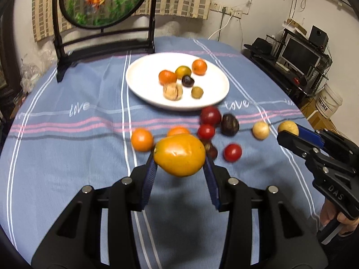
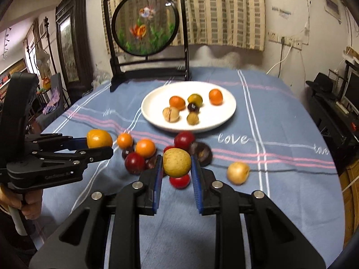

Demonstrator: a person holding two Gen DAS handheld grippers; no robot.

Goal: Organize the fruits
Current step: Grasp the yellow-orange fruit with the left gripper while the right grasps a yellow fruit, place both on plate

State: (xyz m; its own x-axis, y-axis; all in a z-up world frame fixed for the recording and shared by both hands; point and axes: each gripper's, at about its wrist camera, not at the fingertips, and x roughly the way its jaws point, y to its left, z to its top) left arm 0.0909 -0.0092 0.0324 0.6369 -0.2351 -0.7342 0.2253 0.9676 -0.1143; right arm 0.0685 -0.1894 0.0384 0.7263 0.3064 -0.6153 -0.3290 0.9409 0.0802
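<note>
My left gripper (image 1: 179,168) is shut on a large orange fruit (image 1: 179,154), held above the blue cloth; it also shows in the right wrist view (image 2: 99,138). My right gripper (image 2: 176,170) is shut on a pale yellow round fruit (image 2: 176,162), seen from the left wrist too (image 1: 288,128). A white plate (image 1: 143,83) further back holds several small fruits and a walnut (image 1: 172,91). Loose on the cloth lie red fruits (image 1: 210,116), small oranges (image 1: 142,139), a dark fruit (image 1: 229,124) and another pale fruit (image 1: 260,130).
A black stand with a round goldfish panel (image 2: 145,22) stands behind the plate at the table's far edge. The striped blue tablecloth (image 2: 280,123) covers the table. A desk with a monitor (image 1: 298,53) and a white bucket (image 1: 328,102) sit off the table's right side.
</note>
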